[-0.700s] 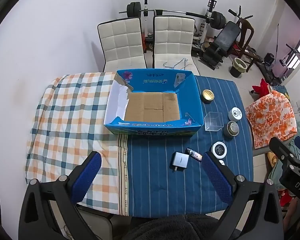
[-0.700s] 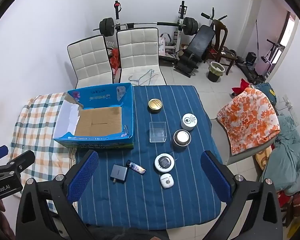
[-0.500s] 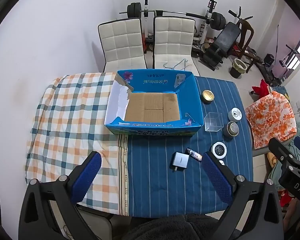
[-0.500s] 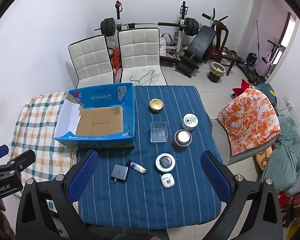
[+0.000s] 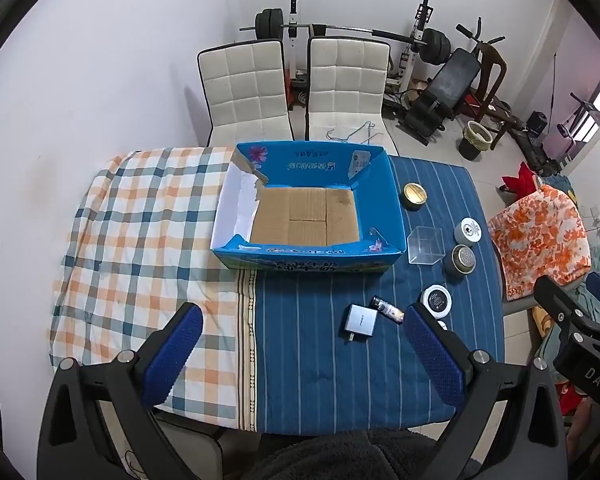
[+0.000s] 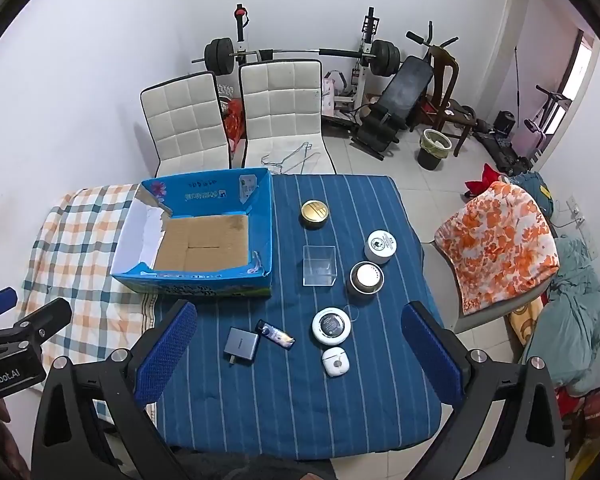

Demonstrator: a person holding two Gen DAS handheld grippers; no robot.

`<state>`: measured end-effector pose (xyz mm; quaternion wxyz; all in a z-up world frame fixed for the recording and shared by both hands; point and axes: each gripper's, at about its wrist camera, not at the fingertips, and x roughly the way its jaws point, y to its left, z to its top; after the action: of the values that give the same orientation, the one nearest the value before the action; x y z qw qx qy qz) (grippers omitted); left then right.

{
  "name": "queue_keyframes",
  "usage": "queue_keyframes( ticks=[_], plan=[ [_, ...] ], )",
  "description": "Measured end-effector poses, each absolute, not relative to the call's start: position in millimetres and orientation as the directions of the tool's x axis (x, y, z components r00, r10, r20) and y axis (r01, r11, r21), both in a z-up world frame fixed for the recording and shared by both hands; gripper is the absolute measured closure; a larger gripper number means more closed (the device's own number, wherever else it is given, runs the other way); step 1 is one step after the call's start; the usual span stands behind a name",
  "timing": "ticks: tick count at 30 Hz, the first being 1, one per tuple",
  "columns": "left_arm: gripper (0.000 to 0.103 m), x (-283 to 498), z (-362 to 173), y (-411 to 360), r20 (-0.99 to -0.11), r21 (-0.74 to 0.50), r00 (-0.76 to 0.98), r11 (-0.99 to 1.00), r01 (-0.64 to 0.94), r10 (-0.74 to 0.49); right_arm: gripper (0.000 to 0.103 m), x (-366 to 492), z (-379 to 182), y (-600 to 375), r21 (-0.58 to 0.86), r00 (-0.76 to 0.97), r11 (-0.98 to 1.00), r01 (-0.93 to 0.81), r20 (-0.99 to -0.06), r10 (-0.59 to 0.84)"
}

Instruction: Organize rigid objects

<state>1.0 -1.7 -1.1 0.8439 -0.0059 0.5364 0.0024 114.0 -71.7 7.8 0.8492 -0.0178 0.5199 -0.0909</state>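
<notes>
- Left claw (image 5: 300, 356) is spread wide with nothing between its blue pads, held above the near edge of the tabletop (image 5: 320, 392).
- Right claw (image 6: 300, 352) is likewise released and empty — it hangs over the blue striped cloth (image 6: 300, 408).
- The blue cardboard box (image 6: 260, 240) sits open and empty where the striped cloth meets the plaid cloth (image 6: 80, 248).
- Right of the box: a gold-lidded tin (image 6: 314, 213), a clear plastic cube (image 6: 319, 265), a white jar (image 6: 381, 245) and a dark round tin (image 6: 365, 277).
- Nearer the claws lie a grey charger (image 6: 241, 345), a small dark tube (image 6: 275, 334), a round white case (image 6: 331, 325) and a white earbud case (image 6: 335, 361) — all apart from both claws.
</notes>
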Motion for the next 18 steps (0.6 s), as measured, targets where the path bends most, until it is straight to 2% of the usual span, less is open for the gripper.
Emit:
queue_keyframes(
  ticks=[18],
  plan=[
    [0.0, 0, 12, -1, -0.899, -0.012, 0.437, 1.0, -0.01, -0.006, 0.0, 102, 17, -64, -0.128, 0.456, 0.982, 0.135, -0.872, -0.176]
  ],
)
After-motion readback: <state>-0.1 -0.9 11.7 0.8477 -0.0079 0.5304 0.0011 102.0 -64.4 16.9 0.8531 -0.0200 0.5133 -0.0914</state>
